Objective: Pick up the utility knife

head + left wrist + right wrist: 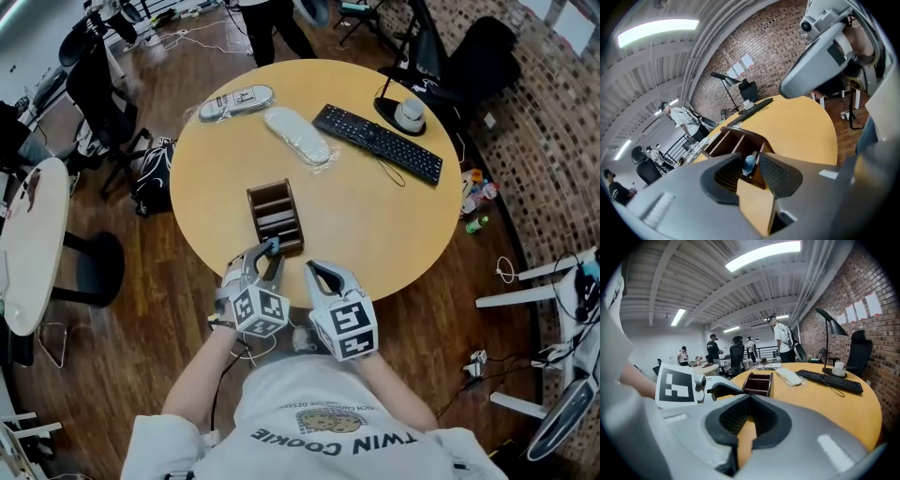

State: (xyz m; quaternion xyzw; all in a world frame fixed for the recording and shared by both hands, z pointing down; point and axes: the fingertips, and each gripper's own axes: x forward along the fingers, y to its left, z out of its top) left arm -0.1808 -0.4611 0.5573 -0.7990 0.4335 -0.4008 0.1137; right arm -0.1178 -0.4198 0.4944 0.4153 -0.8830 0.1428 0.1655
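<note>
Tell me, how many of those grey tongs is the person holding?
2. The left tongs are at the near end of the brown wooden organizer, open; the right tongs sit beside them, shut, over the near edge of the table. None seem hidden.

Bare table right of and beyond the organizer is open for passage; keyboard, lamp base and white packets line the far side, and the left gripper crowds the organizer's near end.
</note>
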